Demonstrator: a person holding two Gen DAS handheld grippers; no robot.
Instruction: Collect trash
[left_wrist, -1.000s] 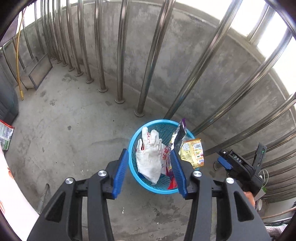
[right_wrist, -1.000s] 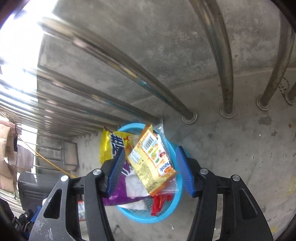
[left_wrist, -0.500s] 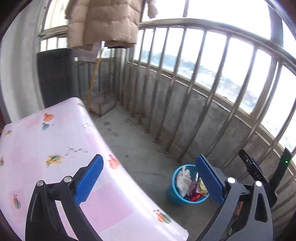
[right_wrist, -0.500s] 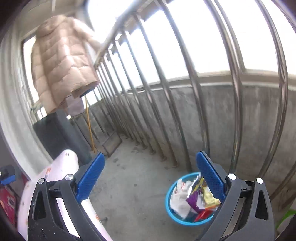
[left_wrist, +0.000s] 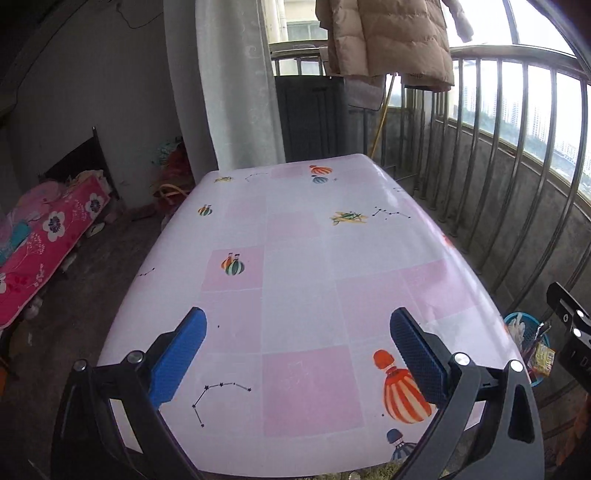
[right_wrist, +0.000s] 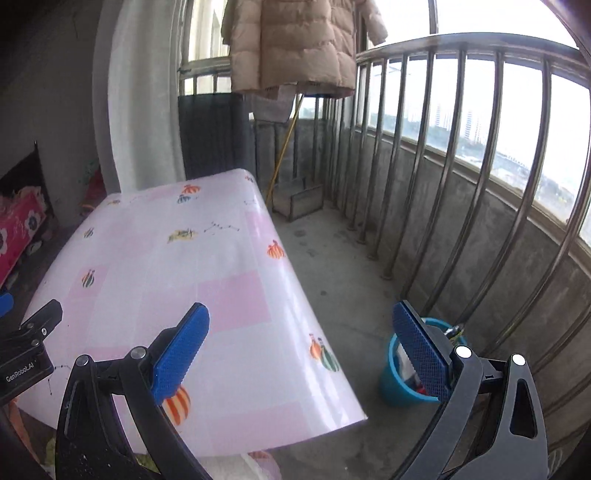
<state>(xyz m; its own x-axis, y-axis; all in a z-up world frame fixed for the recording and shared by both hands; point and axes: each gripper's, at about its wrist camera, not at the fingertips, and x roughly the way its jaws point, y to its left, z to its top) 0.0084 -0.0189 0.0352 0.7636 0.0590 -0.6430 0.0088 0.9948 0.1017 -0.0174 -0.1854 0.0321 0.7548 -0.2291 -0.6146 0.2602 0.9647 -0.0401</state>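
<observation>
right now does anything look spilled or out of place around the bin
Nothing stands out. The blue trash basket stands upright on the concrete floor beside the table, with wrappers poking above its rim but none seen on the floor around it. Both grippers are open and hold nothing.

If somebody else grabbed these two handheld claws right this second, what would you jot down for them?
Left gripper: fingers wide open, empty, over the pink table.
Right gripper: fingers wide open, empty, over the table's railing-side edge.
Blue basket stands on the floor between the table and the railing, with wrappers and a white item inside.
Done: no trash shows on the tabletop.
Left: probably nothing on the table; check the floor, which is mostly out of view.
</observation>
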